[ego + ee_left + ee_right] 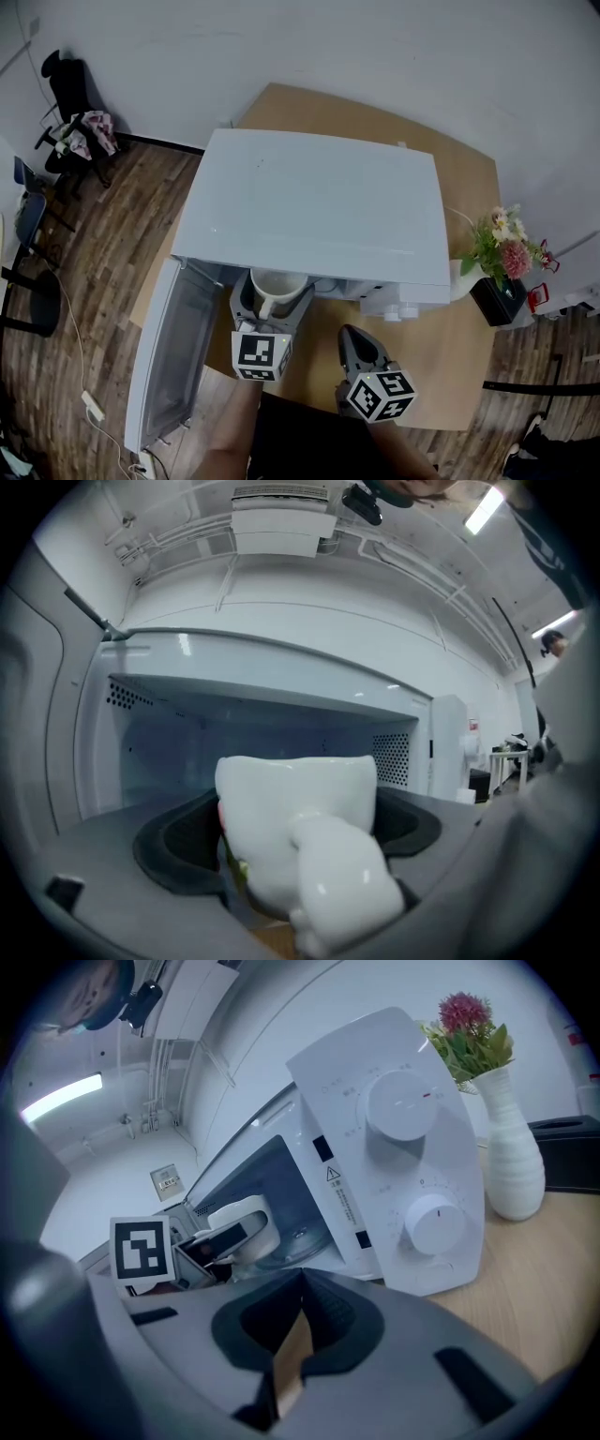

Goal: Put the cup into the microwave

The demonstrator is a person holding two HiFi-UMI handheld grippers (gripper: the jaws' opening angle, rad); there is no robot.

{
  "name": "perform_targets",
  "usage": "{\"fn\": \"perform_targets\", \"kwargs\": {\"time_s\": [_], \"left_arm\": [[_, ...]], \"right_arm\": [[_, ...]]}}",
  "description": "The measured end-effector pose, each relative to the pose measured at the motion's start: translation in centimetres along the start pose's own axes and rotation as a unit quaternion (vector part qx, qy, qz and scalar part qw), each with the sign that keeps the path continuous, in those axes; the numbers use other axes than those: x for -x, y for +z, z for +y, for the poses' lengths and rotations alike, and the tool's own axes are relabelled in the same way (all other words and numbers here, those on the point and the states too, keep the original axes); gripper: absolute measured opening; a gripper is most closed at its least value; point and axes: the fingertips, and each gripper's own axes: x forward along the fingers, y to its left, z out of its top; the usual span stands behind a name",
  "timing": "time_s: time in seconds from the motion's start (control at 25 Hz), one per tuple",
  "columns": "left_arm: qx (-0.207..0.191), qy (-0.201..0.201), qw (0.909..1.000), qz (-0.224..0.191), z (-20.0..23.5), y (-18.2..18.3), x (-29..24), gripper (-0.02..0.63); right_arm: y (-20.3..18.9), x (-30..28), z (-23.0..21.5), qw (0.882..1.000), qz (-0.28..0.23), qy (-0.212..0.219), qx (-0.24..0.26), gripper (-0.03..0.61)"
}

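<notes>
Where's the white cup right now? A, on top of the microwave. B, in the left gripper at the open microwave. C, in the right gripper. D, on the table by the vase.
B: the left gripper is shut on the cup before the open microwave.

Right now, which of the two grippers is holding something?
The left gripper: its jaws are shut on the white cup at the microwave's open front. The right gripper has its jaws together with nothing between them.

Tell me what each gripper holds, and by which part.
The left gripper holds the cup by its sides, one jaw on each, with the handle toward the gripper. The right gripper is shut and holds nothing.
</notes>
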Motion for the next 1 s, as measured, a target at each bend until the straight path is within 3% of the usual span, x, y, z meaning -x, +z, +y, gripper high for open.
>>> {"fn": "perform_targets", "kwargs": {"time_s": [0.36, 1.0], "left_arm": [[0.001, 0.034, 0.9994, 0.007, 1.7, -1.3, -3.2, 0.459], [-0.029, 0.054, 0.9978, 0.022, 4.1, -2.6, -5.6, 0.459]], "right_arm": [[-0.5, -0.4, -1.1, 1.0, 0.012, -0.015, -0.008, -0.008], [-1.4, -0.9, -1.3, 0.999, 0.023, -0.021, -0.01, -0.008]]}}
